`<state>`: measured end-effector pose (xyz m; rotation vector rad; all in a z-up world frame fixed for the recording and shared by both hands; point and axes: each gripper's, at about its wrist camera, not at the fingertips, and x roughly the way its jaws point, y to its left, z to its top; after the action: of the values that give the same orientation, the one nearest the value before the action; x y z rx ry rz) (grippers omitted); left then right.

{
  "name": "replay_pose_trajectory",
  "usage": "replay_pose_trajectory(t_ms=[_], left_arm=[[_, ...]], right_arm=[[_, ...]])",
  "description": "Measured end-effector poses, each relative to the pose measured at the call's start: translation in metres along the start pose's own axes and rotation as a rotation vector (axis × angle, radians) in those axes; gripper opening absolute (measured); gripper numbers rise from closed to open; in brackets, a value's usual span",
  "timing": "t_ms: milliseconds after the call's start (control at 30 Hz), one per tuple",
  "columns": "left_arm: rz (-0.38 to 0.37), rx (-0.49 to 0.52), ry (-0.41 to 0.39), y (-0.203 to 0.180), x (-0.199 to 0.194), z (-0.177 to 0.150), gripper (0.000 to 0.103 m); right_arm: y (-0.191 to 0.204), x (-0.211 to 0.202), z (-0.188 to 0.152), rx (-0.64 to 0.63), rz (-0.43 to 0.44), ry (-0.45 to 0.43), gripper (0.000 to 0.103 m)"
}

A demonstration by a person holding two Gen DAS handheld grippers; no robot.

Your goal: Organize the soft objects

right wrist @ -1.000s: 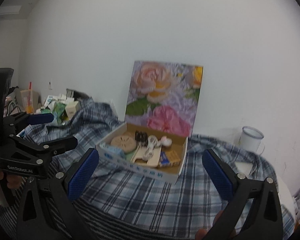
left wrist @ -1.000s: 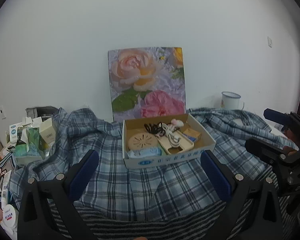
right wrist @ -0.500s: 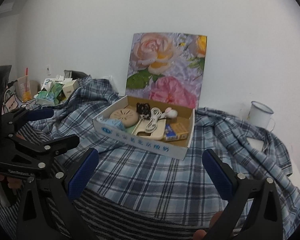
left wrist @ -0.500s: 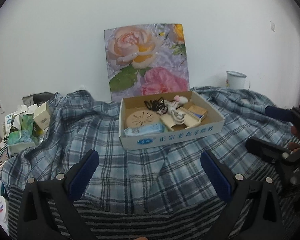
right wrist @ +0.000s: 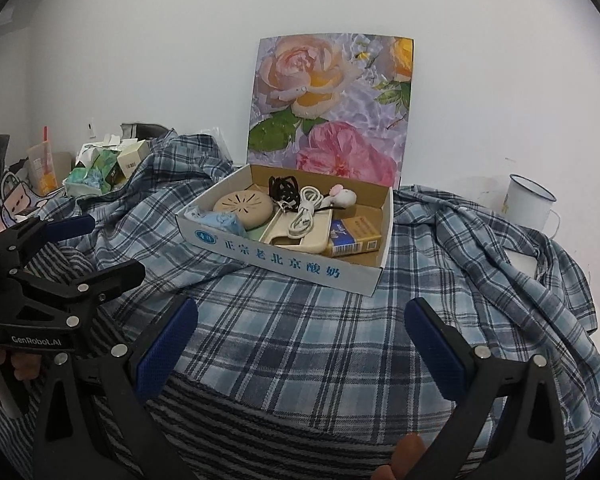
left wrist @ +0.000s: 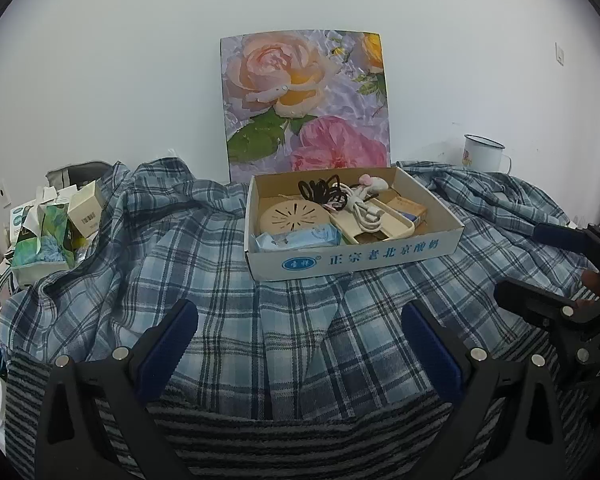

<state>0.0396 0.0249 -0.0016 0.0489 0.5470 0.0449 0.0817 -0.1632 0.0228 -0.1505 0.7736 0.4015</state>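
A blue plaid shirt (left wrist: 228, 264) lies spread and rumpled over a grey striped cloth (left wrist: 300, 436), covering most of the surface. A floral panel (left wrist: 305, 104) leans upright against the white wall behind it.

A shallow cardboard box (left wrist: 355, 258) sits on the shirt, just in front of the panel. Contents: a round beige vented disc (left wrist: 294, 218), a beige phone case (left wrist: 379, 228) with a coiled white cable (left wrist: 359, 210) on it, black hair ties (left wrist: 323, 192), a light blue packet (left wrist: 300, 239) at the front left corner, and a yellow and blue carton (right wrist: 353, 236) at the right end. The box front carries a blue logo and blue Chinese characters.

Open shirt fabric lies between the box and both grippers. Small boxes and a tissue pack (left wrist: 46, 240) crowd the left edge; a white enamel mug (left wrist: 483, 154) stands at the back right.

The left gripper (left wrist: 300, 344) and right gripper (right wrist: 301, 344) hover over the shirt's near part, jaws spread wide, holding nothing. The left gripper's body reads "GenRobot.AI" in the right wrist view.
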Motion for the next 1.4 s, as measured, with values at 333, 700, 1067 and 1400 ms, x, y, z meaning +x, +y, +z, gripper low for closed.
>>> replay_pose_trajectory(t_ms=[333,700,1067,1400], left_arm=[[0.001,0.021,-0.018,-0.0019,-0.0012,-0.0008,0.103],[-0.007,0.020,-0.014,-0.0015,-0.0009,-0.0013,0.103],[-0.004,0.021,-0.014,-0.0020,-0.0013,-0.0013,0.103],[-0.004,0.021,-0.015,-0.0024,-0.0010,-0.0016,0.103]], right_arm=[[0.0007,0.0010,-0.0009,0.001,-0.002,0.010,0.103],[0.0055,0.0044,-0.0007,-0.016,-0.006,0.026,0.103],[0.0072,0.0057,-0.0011,-0.024,-0.009,0.033,0.103],[0.0068,0.0063,-0.0014,-0.025,-0.008,0.035,0.103]])
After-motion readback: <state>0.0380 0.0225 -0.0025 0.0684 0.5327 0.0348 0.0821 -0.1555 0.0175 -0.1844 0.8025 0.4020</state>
